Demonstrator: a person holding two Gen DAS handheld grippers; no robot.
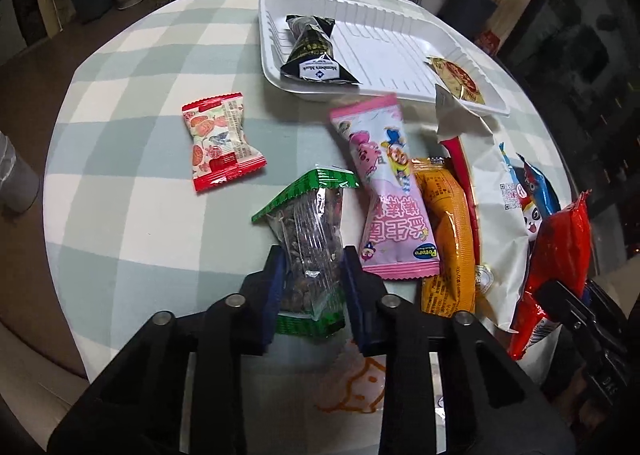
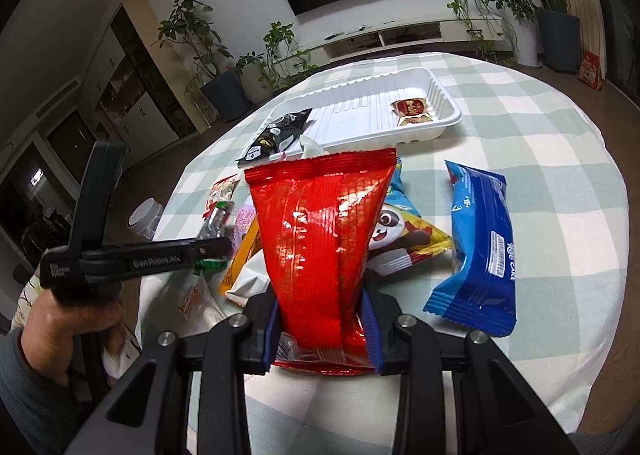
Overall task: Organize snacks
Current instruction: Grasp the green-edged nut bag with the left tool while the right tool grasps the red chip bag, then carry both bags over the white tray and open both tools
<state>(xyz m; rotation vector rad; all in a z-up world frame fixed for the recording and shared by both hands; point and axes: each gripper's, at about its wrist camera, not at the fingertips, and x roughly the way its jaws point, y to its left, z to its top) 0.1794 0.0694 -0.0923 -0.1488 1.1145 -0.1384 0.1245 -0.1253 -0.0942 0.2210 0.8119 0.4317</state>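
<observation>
left tool (image 1: 312, 275): right up against the lens, clamped on a clear green-edged packet (image 1: 310, 239) of what looks like nuts, which is still lying on the desk (image 1: 132, 183)
right tool (image 2: 322, 319): gripping the bottom end of a big red bag (image 2: 320, 223), the bag tilted up and away from the lens
tray (image 1: 400, 55): white ribbed one at the far side of the desk, only two things in it so far, a black packet (image 1: 316, 51) at one end and a small gold-wrapped snack (image 1: 460, 83) at the other
still loose on the desk: red and white packet (image 1: 222, 143) sitting on its own, pink packet (image 1: 384, 191) just beside the green one, orange packet (image 1: 448, 239) next to that, a white bag (image 1: 496, 215) partly on top of the pile, and a blue cake packet (image 2: 476, 243) off to the side
progress: early days imo, two in the tray, two in the tools, at least five more to go
next: guessing both held ones head to the tray, plenty of bare room in the middle
</observation>
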